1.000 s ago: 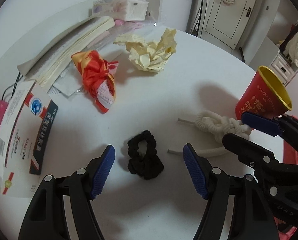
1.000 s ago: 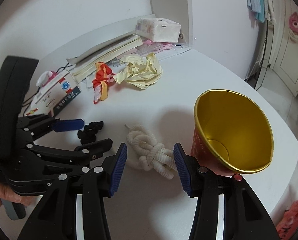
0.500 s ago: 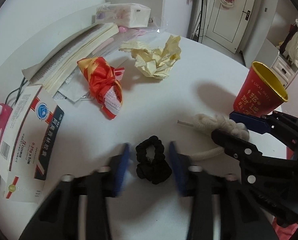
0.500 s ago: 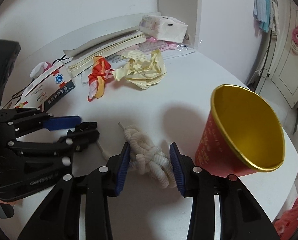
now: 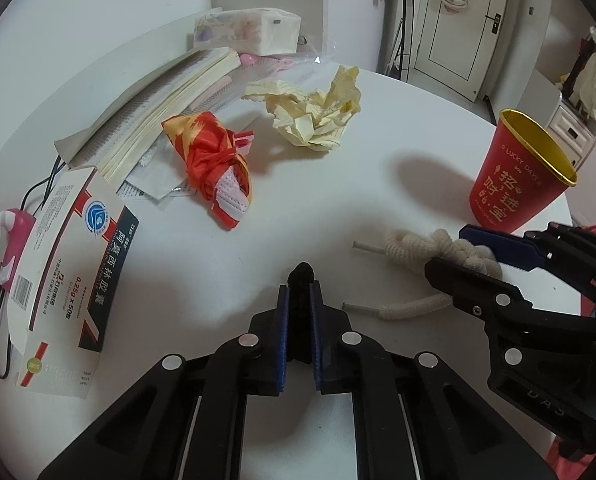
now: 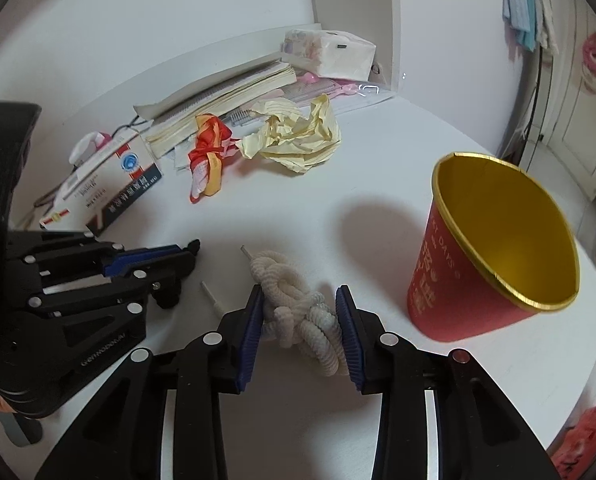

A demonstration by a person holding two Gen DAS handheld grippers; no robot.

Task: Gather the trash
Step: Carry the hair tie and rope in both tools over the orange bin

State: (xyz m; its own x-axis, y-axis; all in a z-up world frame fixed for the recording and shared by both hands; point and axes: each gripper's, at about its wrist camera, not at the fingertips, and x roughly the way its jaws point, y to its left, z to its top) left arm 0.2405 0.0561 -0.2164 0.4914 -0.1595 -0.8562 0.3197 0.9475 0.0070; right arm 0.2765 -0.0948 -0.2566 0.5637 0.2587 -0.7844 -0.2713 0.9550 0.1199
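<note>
My left gripper (image 5: pixel 298 300) is shut on a black hair tie (image 5: pixel 301 280) that pokes out past the blue pads, low over the white table (image 5: pixel 337 184). My right gripper (image 6: pixel 299 312) is shut on a knotted white rope (image 6: pixel 298 312), which also shows in the left wrist view (image 5: pixel 417 248). A red paper cup with gold lining (image 6: pixel 489 248) stands upright to the right of the rope; it also shows in the left wrist view (image 5: pixel 517 172). Crumpled yellow paper (image 5: pixel 313 112) and a red-orange wrapper (image 5: pixel 214 156) lie further back.
A medicine box (image 5: pixel 70 256), a stack of books (image 5: pixel 158 108), a tissue pack (image 5: pixel 250 30) and a pink device with cables (image 5: pixel 2 248) sit along the back left. The table's edge (image 6: pixel 585 264) runs just right of the cup. A door (image 5: pixel 469 20) stands beyond.
Both grippers have closed: the left one onto the black hair tie, the right one onto the white rope. The right gripper drew back from the cup toward the rope.
</note>
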